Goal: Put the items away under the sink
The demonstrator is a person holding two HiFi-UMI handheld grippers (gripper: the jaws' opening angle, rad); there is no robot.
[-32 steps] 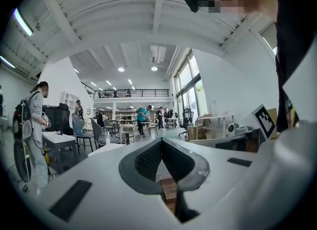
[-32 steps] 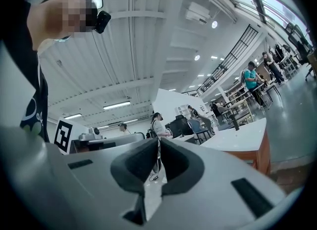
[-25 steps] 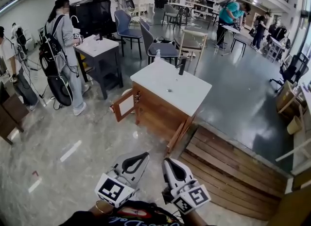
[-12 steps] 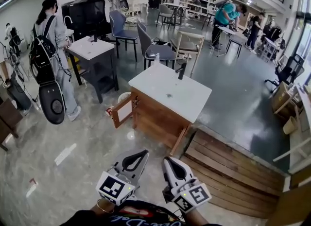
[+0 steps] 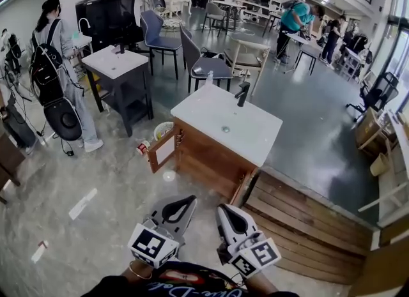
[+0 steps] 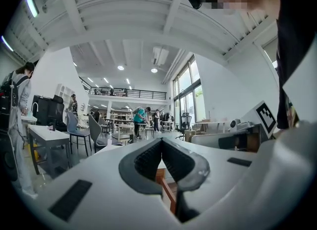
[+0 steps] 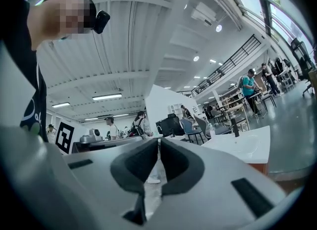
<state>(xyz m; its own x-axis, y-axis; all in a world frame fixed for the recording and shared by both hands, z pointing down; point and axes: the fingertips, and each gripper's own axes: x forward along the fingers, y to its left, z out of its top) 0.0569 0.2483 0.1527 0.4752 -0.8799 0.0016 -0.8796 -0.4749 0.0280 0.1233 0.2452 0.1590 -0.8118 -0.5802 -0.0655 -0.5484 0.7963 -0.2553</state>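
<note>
A wooden sink cabinet (image 5: 204, 158) with a white top (image 5: 220, 123) and a black faucet (image 5: 243, 92) stands mid-room in the head view. Its left door (image 5: 163, 151) hangs open. A small can-like item (image 5: 142, 147) and a pale basket (image 5: 163, 129) lie on the floor beside that door. A clear bottle (image 5: 209, 76) stands at the top's far corner. My left gripper (image 5: 187, 201) and right gripper (image 5: 223, 211) are held low, well short of the cabinet. The left gripper (image 6: 161, 142) and the right gripper (image 7: 158, 142) each show jaws pressed together with nothing between them.
A raised wooden plank platform (image 5: 307, 225) lies right of the cabinet. A dark vanity with a white top (image 5: 116, 66) stands at the left, beside a person with a backpack (image 5: 54, 72). Chairs (image 5: 208, 62) and more people fill the back.
The sink cabinet has come nearer and more central in the head view. The person with the backpack has shifted left. Both grippers keep their place and stay shut.
</note>
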